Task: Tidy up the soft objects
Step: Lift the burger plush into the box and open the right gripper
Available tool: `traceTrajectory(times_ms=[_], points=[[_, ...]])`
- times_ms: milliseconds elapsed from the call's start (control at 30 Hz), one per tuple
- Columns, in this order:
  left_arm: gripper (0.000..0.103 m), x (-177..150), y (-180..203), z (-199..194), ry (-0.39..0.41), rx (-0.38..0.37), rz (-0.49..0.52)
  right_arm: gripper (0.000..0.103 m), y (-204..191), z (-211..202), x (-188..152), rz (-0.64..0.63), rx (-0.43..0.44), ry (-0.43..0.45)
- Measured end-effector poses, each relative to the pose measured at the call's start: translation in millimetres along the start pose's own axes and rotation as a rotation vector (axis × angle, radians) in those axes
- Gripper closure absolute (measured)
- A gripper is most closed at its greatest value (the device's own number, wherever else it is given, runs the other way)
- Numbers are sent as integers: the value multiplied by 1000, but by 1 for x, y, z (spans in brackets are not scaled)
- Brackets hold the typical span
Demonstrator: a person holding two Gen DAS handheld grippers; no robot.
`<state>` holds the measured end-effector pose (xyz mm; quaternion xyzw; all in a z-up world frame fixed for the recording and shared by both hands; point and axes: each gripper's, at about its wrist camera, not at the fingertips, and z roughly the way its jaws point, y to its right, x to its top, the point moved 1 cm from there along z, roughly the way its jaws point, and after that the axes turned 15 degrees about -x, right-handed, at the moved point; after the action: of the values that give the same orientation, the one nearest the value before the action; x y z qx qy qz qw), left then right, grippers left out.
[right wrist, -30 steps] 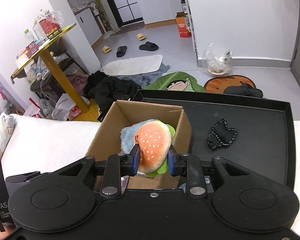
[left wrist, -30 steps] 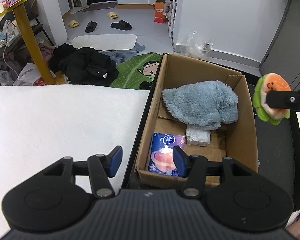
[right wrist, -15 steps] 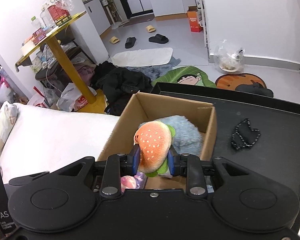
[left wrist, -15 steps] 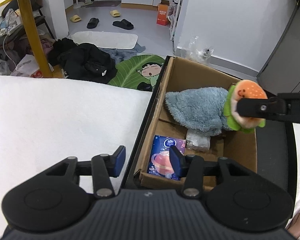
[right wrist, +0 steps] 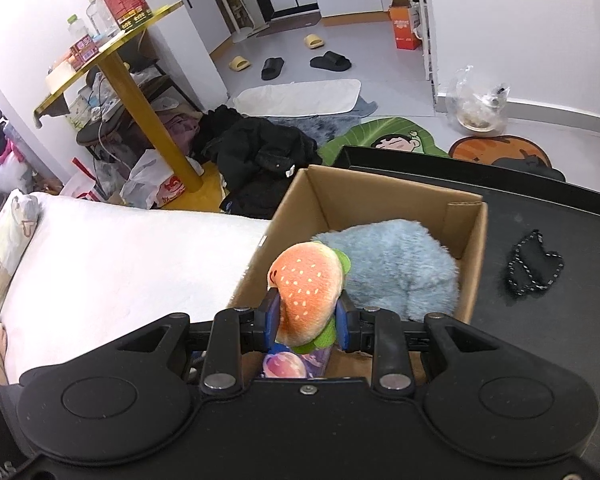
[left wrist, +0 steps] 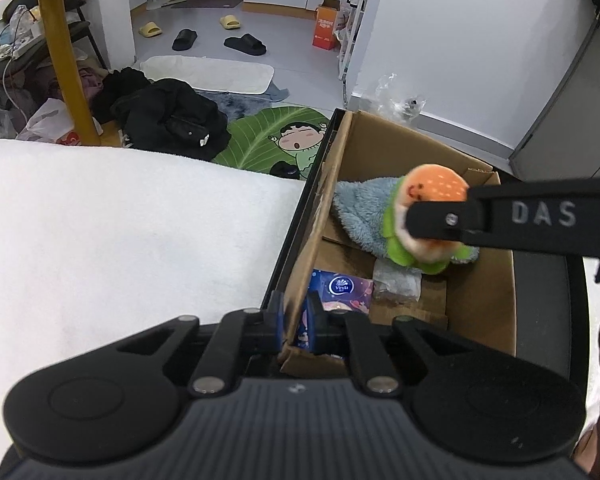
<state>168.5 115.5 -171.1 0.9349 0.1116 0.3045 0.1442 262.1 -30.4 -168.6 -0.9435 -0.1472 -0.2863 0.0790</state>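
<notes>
Left hand-held gripper (left wrist: 294, 326) has just closed, pinching the cardboard box (left wrist: 488, 280) wall at lower centre, while the right hand-held gripper (right wrist: 306, 314) clamps the burger plush (right wrist: 306, 292) mid-frame above the box.

Burger plush (right wrist: 306, 292) above cardboard box (right wrist: 384, 196), blue plush (right wrist: 400, 268) inside

"DAS" stands on the right tool's arm (left wrist: 540, 216); "Vinda" on the blue tissue pack (left wrist: 342, 290).
</notes>
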Motion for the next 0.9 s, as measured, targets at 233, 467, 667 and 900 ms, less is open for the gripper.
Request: traceTrajectory(times_ms=[233, 467, 667, 900], points=[[93, 1, -1, 1, 2, -8, -12, 63, -11, 1, 8, 13, 25, 11], [93, -1, -1, 1, 2, -6, -8, 63, -2, 1, 5, 38, 17, 4], [93, 0, -1, 2, 2, -6, -9, 63, 13, -3, -1, 57, -2, -1], [92, 1, 0, 1, 4, 6, 5, 57, 38, -14, -5, 69, -42, 13]])
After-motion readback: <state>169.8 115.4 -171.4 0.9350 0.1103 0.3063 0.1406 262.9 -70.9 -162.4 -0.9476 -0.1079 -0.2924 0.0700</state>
